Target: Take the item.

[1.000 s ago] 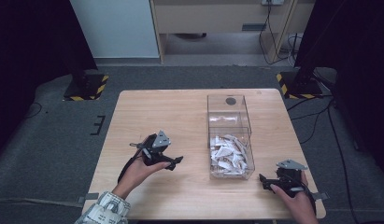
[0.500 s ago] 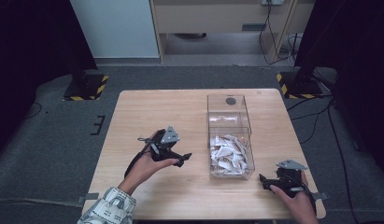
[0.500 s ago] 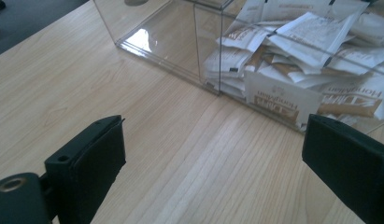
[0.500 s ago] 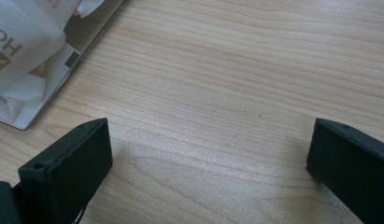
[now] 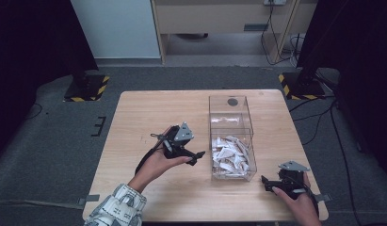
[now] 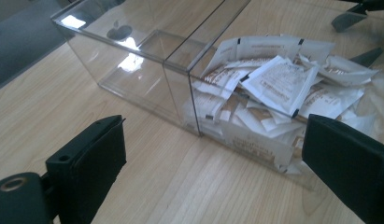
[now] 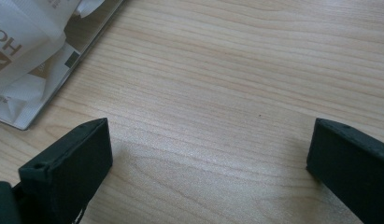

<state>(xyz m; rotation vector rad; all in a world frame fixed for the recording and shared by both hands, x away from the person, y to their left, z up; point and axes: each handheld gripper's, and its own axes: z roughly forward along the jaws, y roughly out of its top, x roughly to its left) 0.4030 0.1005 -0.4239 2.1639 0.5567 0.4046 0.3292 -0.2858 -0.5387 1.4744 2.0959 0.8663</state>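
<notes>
since the earlier frame my left gripper [image 5: 197, 157] has slid to the right across the table [image 5: 134, 117], closing in on the clear box [image 5: 231, 136], while my right gripper [image 5: 268, 182] sits where it was at the near right corner. from the high view i see the left one held just above the wood, its tips pointing at the near left wall of the box and just short of it. its jaws stand wide apart with nothing between them; in the left gripper view [image 6: 213, 158] they frame the box's near compartment.

the box is a long transparent tray with a divider across its middle. its far compartment holds no packets and shows a dark round spot [image 5: 232, 101] by the far end. its near compartment is heaped with white sachets [image 5: 231, 155], some printed in brown, a few with small black marks at the edges [image 6: 278, 84]. they lie every which way, and some lean on the walls.

my right gripper rests low by the table's near right edge, to the right of the box and apart from it. in the right gripper view [image 7: 208, 154] its jaws are spread wide over bare wood, holding nothing, with a corner of the box and its sachets at the upper left [image 7: 21, 65].
</notes>
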